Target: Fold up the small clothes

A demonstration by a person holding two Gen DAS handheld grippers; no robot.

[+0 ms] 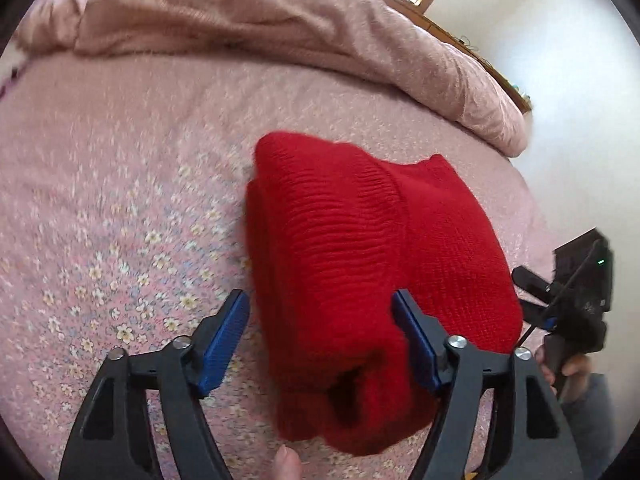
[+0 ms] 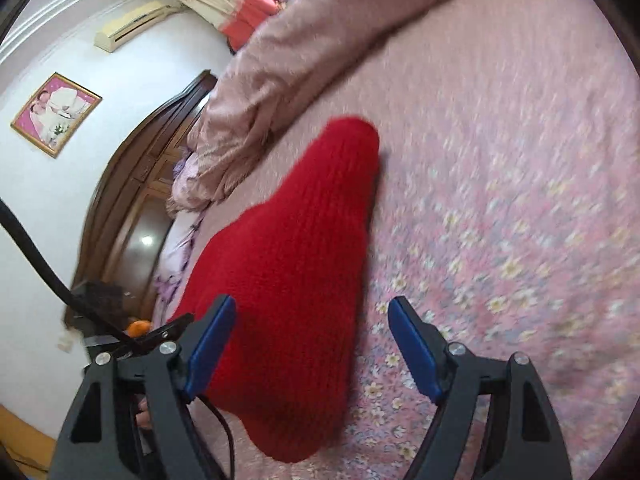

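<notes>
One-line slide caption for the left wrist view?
Open left tongs over a folded red knit on the floral bedsheet.

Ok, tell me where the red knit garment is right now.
The red knit garment lies folded on the floral pink bedsheet, just ahead of both open grippers, below the bunched pink blanket in the left wrist view.

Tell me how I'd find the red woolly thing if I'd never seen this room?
Look at the big bed with the pink flowery sheet. In its middle, below the rumpled pink blanket, lies a folded red knitted garment. It is the only bright red, ribbed thing on the bed.
</notes>
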